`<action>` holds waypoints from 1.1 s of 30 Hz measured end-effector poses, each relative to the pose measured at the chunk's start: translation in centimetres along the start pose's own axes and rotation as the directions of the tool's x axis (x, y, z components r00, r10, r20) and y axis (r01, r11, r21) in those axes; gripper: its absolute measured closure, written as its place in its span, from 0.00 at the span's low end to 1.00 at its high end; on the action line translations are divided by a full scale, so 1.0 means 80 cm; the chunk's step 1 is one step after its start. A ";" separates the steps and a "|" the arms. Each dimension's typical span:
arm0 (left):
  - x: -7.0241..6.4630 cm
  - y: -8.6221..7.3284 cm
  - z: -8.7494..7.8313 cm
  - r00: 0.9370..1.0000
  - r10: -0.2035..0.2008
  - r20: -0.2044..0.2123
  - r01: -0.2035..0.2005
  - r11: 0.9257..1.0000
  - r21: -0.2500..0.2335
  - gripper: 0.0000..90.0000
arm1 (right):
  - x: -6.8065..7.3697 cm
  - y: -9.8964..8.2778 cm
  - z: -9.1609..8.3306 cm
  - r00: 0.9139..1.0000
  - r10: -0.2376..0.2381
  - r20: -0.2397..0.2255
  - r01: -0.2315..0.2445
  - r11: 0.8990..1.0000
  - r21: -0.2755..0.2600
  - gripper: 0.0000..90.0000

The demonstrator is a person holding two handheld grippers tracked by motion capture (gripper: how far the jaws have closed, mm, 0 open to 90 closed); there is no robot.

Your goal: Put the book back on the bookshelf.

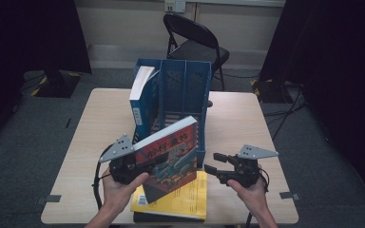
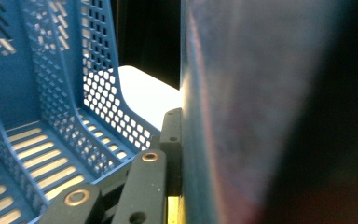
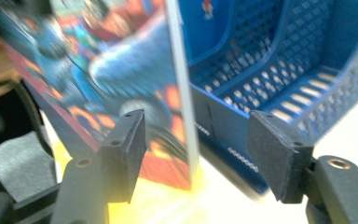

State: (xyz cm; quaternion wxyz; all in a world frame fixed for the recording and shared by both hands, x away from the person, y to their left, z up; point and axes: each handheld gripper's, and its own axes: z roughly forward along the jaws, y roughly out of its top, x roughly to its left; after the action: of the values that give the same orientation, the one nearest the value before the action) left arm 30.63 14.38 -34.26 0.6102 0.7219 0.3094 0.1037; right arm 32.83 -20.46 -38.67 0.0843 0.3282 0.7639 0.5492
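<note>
Book: a red-and-blue illustrated book stands tilted on its lower edge, held up in front of the blue rack, its top leaning toward the rack's front; its lower corner rests on the yellow book.
Left tongs: the left tongs are clamped on the book's left edge; in the left gripper view one black jaw lies flat against the cover, which looms blurred and close.
Left hand: wrapped around the gripper body at the worktop's near edge.
Right tongs: the right tongs stand open just right of the book, pointing left at it; in the right gripper view the book's right edge sits between the two pads without either pressing on it.
Right hand: under its gripper, near the right front of the worktop.
Yellow book: lies flat at the near edge, partly under the held book.
Rack: three upright slots at mid-worktop; the left slot holds a blue-covered book, the other two stand free.
Worktop: pale wood, on grey floor.
Chair: a black folding chair behind the worktop.
</note>
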 end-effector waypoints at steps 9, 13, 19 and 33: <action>0.014 -0.002 -0.019 0.998 -0.060 -0.016 0.060 0.998 -0.004 0.83 | -0.008 -0.013 -0.001 0.999 0.025 0.027 -0.026 0.999 0.029 0.40; 0.016 0.001 -0.025 0.998 -0.061 -0.024 0.061 0.998 0.006 0.83 | -0.012 -0.020 0.000 0.999 0.031 0.035 -0.033 0.999 0.041 0.39; 0.014 0.006 -0.030 0.998 -0.046 -0.041 0.046 0.999 0.013 0.83 | -0.016 -0.024 0.000 0.998 0.045 0.042 -0.047 0.998 0.047 0.39; 0.029 0.017 -0.045 0.993 -0.084 -0.085 0.084 0.996 -0.001 0.83 | -0.023 -0.028 0.000 0.997 0.055 0.057 -0.058 0.997 0.058 0.38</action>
State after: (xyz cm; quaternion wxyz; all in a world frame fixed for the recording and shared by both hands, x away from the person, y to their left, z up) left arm 31.01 18.56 -32.66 0.5996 0.7039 0.3653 0.1081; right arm 33.34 -21.91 -41.09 0.0803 0.3671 0.7677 0.5191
